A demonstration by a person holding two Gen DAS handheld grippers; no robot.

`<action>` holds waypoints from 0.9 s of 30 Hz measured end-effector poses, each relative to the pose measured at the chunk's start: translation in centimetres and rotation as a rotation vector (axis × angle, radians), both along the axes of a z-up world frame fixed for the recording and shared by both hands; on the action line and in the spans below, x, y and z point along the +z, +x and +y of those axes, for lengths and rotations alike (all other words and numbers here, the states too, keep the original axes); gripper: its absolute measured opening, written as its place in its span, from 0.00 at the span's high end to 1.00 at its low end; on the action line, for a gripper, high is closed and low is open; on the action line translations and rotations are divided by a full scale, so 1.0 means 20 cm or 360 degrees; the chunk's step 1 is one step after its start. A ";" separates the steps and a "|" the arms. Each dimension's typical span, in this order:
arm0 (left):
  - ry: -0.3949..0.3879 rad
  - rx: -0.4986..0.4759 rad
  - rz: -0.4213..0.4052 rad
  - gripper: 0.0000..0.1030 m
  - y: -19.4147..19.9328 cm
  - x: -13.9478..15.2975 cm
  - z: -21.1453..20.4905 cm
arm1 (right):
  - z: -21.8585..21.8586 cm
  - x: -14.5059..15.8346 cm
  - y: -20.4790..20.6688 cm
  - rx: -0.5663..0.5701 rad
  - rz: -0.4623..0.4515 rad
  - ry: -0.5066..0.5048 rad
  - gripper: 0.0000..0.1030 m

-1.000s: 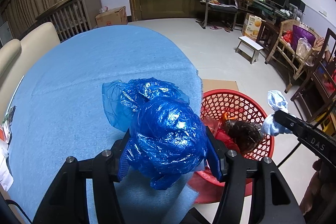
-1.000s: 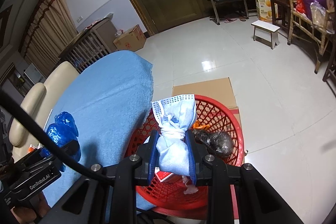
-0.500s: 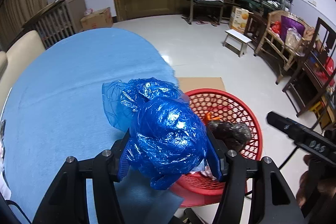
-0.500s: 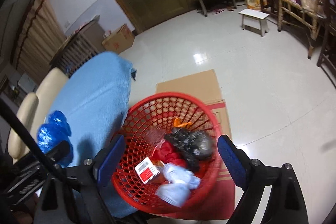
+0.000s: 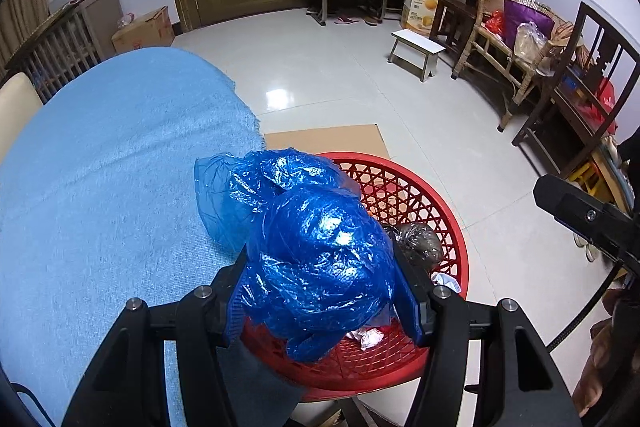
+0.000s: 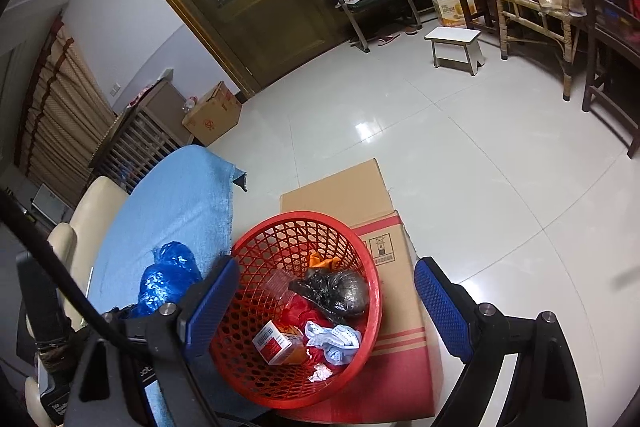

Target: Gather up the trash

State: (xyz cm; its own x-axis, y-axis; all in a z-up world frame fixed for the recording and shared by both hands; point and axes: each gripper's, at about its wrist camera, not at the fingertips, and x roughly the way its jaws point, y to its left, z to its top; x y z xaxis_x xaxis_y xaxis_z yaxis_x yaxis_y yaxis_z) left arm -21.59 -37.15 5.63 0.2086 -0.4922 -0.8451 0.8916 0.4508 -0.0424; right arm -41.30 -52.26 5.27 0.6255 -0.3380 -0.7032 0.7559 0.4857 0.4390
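My left gripper (image 5: 324, 287) is shut on a crumpled blue plastic bag (image 5: 316, 251) and holds it over the near rim of the red mesh basket (image 5: 448, 223). In the right wrist view the bag (image 6: 160, 287) shows left of the basket (image 6: 372, 283). My right gripper (image 6: 326, 305) is open and empty above the basket. The basket holds a black bag (image 6: 340, 291), a blue face mask (image 6: 334, 341), a small red and white box (image 6: 276, 343) and other scraps.
The basket stands on flattened cardboard (image 6: 360, 187) on the tiled floor, beside a table with a blue cloth (image 5: 104, 167). A cream sofa (image 6: 86, 203) lies left of the table. A small stool (image 5: 416, 47), chairs and a wicker bench (image 5: 516, 43) stand farther off.
My right gripper opened and dropped the blue face mask into the basket, then drew back. My left gripper carried the blue bag right, from over the table to over the basket.
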 end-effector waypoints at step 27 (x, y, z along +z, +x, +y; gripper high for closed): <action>0.0068 0.0020 0.0096 0.26 0.03 0.01 0.04 | 0.06 0.15 -0.01 -0.0029 0.0014 -0.0117 0.11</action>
State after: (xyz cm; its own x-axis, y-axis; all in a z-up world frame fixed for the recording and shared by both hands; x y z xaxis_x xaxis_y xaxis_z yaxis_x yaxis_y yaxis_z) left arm -20.98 -36.44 5.90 0.1626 -0.4530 -0.8765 0.8821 0.4647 -0.0766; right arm -41.55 -51.07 8.19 0.6129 -0.4000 -0.6815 0.7685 0.5026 0.3961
